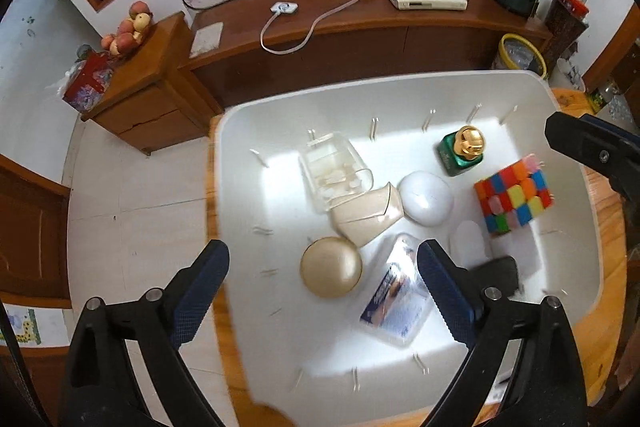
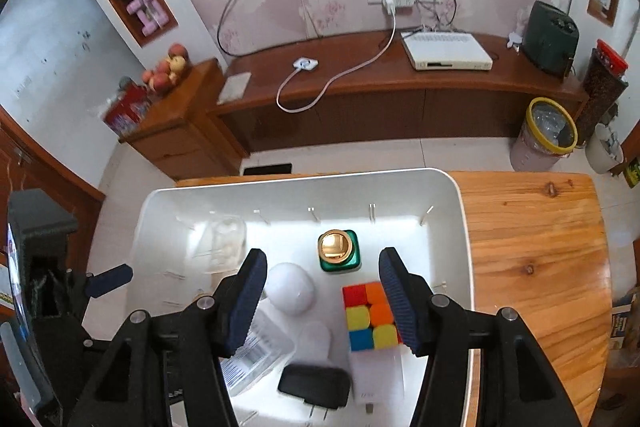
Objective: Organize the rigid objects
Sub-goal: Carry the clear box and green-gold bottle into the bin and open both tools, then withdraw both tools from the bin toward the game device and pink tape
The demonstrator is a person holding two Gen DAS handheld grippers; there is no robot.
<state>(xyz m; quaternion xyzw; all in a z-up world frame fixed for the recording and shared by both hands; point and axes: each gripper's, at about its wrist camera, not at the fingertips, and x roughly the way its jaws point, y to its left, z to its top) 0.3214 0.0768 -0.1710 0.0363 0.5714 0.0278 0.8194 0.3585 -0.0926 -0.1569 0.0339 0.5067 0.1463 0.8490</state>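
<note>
A white bin [image 1: 248, 131] [image 2: 452, 195] on a wooden table holds a colourful puzzle cube [image 1: 514, 201] [image 2: 370, 317], a green bottle with a gold cap [image 1: 462, 151] [image 2: 337, 251], a white dome [image 1: 426, 198] [image 2: 290, 287], a gold round lid [image 1: 331, 267], a beige case [image 1: 366, 215], two clear plastic boxes [image 1: 334, 171] [image 1: 396, 295] and a black charger [image 1: 496, 273] [image 2: 314, 385]. My left gripper [image 1: 323, 291] is open above the gold lid. My right gripper [image 2: 322, 301] is open above the dome and cube; it shows at the right edge of the left wrist view [image 1: 592, 151].
The wooden table [image 2: 532, 251] extends right of the bin. Beyond are a low wooden cabinet [image 2: 360, 91] with a white set-top box [image 2: 446, 51] and cable, a side cabinet with fruit [image 1: 128, 31], and a yellow-rimmed bin [image 2: 546, 135] on the tiled floor.
</note>
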